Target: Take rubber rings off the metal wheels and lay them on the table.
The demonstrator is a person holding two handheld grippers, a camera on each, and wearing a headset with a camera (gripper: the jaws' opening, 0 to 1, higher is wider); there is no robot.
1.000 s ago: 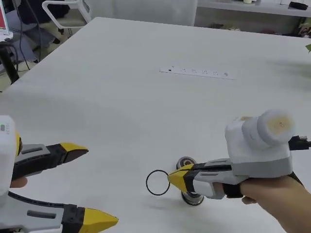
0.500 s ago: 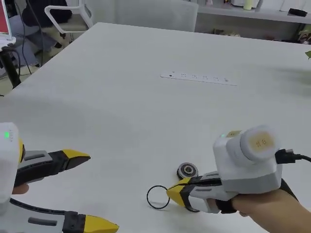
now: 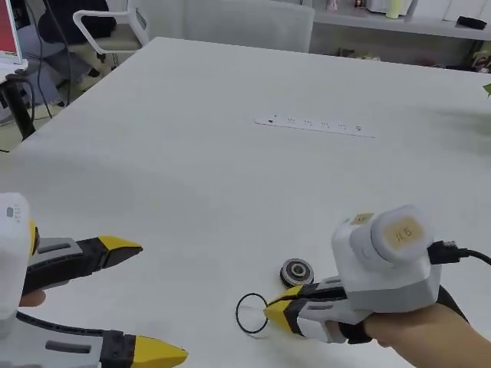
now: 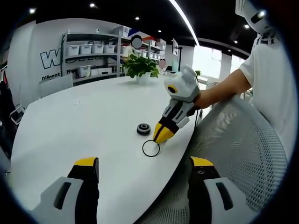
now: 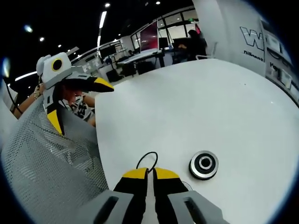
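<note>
Black rubber ring resting on surface; I'm clamping its 3 o'clock edge with right tool; metal wheel sitting at 1 o'clock; left tool hanging apart.

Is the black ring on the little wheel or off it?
Off. The rubber ring lies on the table beside the metal wheel, its edge pinched in the right tongs.

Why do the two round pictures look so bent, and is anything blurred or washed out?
Left gripper view: a fisheye lens curves the table edge, and ceiling lamps glare as bright streaks, yet the rubber ring looks crisp. Right gripper view: the same bending, with the metal wheel sharp and the ceiling dark. Head view: straight lines, soft even light, no harsh glare.
</note>
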